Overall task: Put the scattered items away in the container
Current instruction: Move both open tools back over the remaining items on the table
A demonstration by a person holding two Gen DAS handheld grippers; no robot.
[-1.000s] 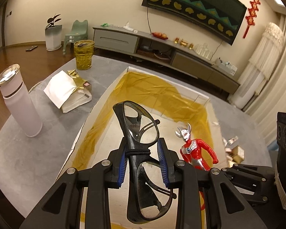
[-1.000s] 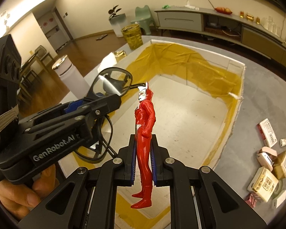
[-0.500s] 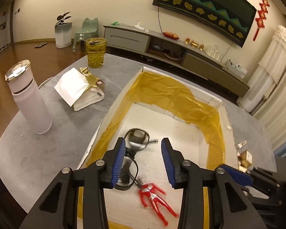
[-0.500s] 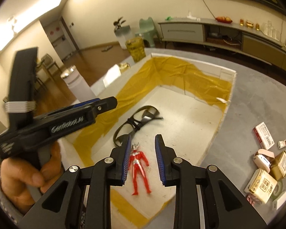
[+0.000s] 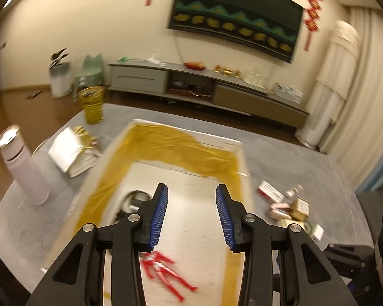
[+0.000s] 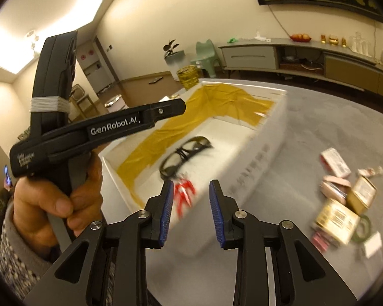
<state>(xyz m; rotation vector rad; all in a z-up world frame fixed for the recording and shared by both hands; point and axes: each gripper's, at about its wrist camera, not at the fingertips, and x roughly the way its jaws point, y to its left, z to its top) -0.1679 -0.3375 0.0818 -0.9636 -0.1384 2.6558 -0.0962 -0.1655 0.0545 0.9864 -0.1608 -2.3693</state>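
A white box [image 5: 245,160] lined with yellow film [image 5: 181,148] sits on the grey table. On its floor lie black-framed glasses [image 6: 183,153] and a red toy figure [image 5: 166,278]. In the left wrist view the glasses [image 5: 132,201] are partly hidden behind a finger. My left gripper [image 5: 191,214] hangs open and empty above the box. My right gripper [image 6: 189,214] is open and empty too, near the box's [image 6: 265,153] front right wall, with the figure [image 6: 183,193] just beyond its left finger. Several small packets and boxes [image 6: 344,199] lie scattered on the table right of the box.
A pale pink bottle [image 5: 23,165] stands at the table's left. An open white and gold package [image 5: 71,150] and a yellow glass cup [image 5: 92,104] lie behind it. A person's hand [image 6: 56,196] holds the left gripper's handle. A TV bench runs along the far wall.
One second ago each gripper held its item above the box. Both let go; the glasses and figure now lie inside. Both grippers have swung right, bringing the scattered packets into view.
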